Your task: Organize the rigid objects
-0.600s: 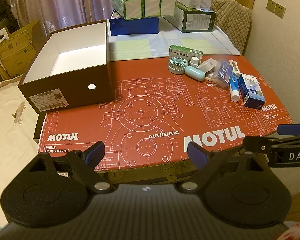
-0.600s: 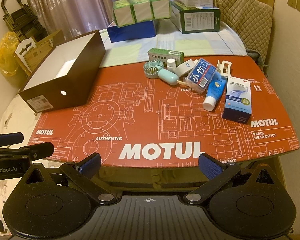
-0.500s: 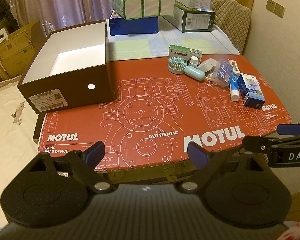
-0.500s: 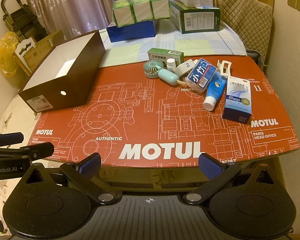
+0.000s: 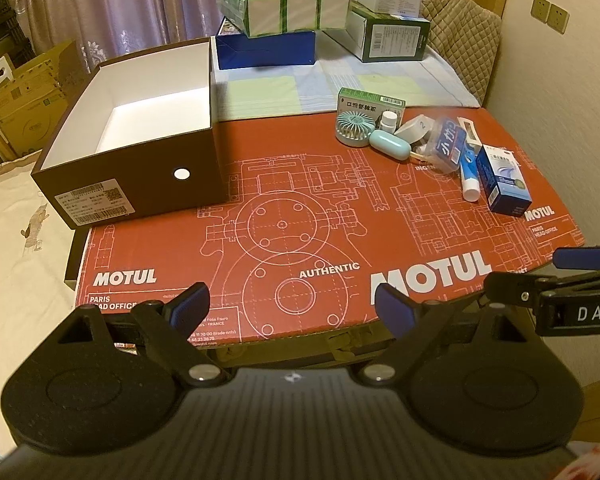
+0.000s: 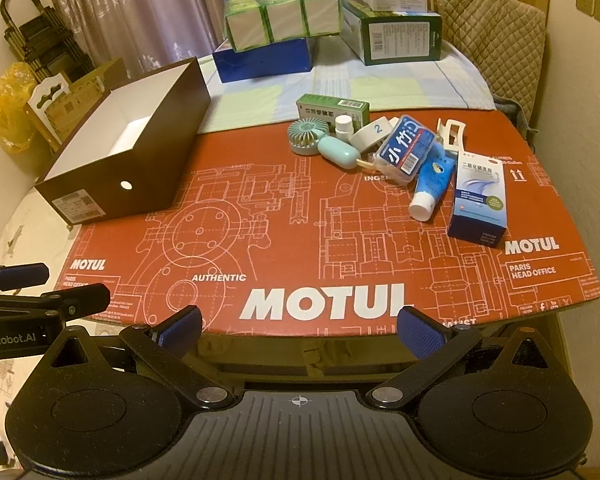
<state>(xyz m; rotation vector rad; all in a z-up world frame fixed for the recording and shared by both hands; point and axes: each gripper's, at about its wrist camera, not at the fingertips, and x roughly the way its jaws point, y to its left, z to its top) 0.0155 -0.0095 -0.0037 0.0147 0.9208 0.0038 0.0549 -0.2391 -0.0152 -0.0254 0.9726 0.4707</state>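
While both tools hang back at the near edge of the red mat (image 6: 300,216), we note: left gripper (image 5: 292,304) fingers spread wide, nothing betw. them; right gripper (image 6: 300,328) same, spread and empty.

Task items sit in a loose cluster on the far-right part of the mat, well apart from both grippers: blue carton (image 6: 480,196) nearest, lying beside a blue tube (image 6: 430,180); then a clear plastic case w/ blue label (image 6: 406,150), mint capsule-shaped case (image 6: 338,152), small mint fan (image 6: 306,136), white bottle (image 6: 343,126), tape roll marked 2 (image 6: 372,132), green carton (image 6: 332,108) at the back, white clip (image 6: 452,130).

Handling, our guess: all light. Cartons stiff but crushable, so we take them across the narrow sides, gently. Tube semi-soft, grip near the cap. Capsule case smooth and rounded, likely slippery; pinch across its short axis. Items touch or overlap, so pulling one may drag its neighbours.

Containers: brown shoebox (image 5: 140,184), open top, white inside, on the left of the mat. Interior as far as visible holds nothing; near corner of the floor is hidden by the front wall.
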